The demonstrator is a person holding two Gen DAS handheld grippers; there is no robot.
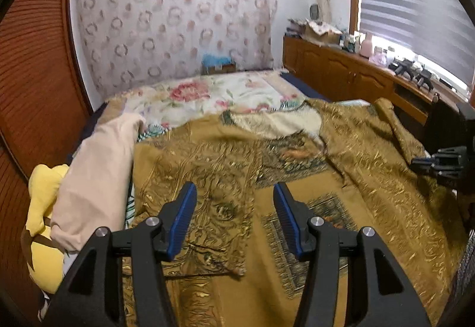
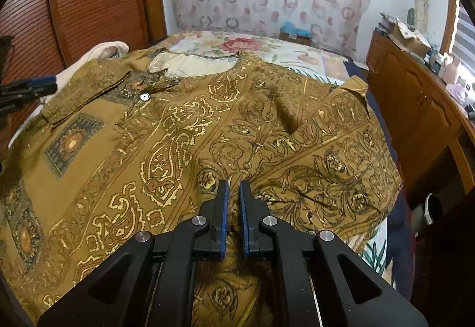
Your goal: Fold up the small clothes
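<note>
Over the bed (image 1: 207, 95), left gripper (image 1: 234, 193) tilts down, jaws apart and empty, right gripper (image 2: 234, 187) pinching the shirt (image 2: 178, 134), hem cut off below.

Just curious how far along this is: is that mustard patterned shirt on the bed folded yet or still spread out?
Spread out. The shirt lies open across the bed, neckline and both sleeves showing, unfolded.
</note>
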